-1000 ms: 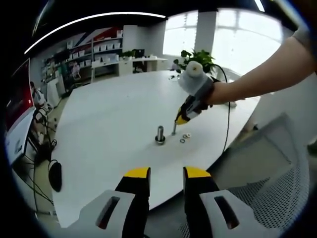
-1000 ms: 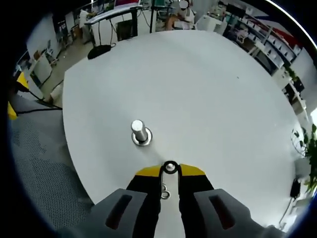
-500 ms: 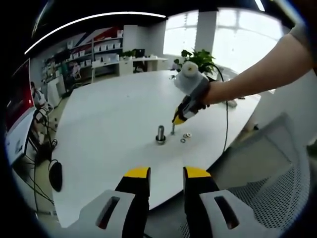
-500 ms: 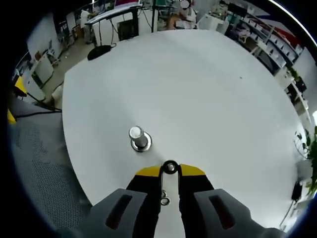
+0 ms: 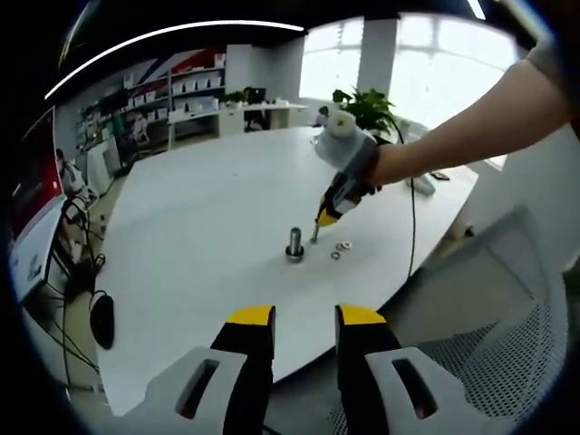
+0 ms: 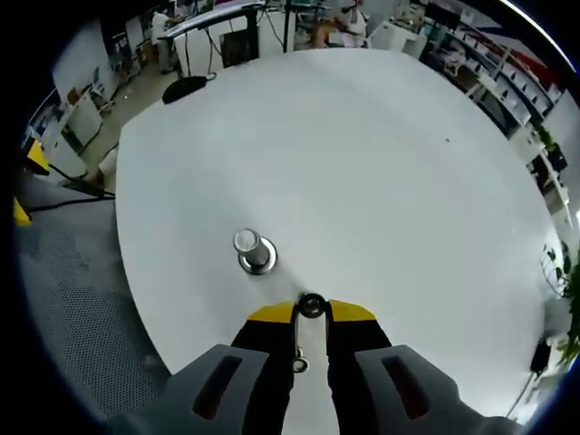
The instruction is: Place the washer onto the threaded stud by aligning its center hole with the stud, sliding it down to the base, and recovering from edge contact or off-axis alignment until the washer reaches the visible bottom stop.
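Note:
A short metal threaded stud [image 5: 294, 244] stands upright on its round base on the white table [image 5: 208, 217]. In the right gripper view the stud [image 6: 251, 250] lies a little ahead and to the left of my right gripper [image 6: 312, 312], which is shut on a small washer [image 6: 312, 304] at its yellow tips. From the left gripper view, the right gripper [image 5: 326, 217] points down just right of the stud, held by a person's hand. My left gripper [image 5: 305, 317] hangs back off the table's near edge, open, with nothing between its fingers.
Two loose washers [image 5: 340, 248] lie on the table right of the stud, also seen as loose washers [image 6: 298, 364] between the right jaws. A black cable [image 5: 415, 227] trails over the table edge. A mesh chair [image 5: 507, 344] stands at the near right.
The right gripper with the washer has drifted slightly toward the stud and risen a little. The left gripper has stayed put.

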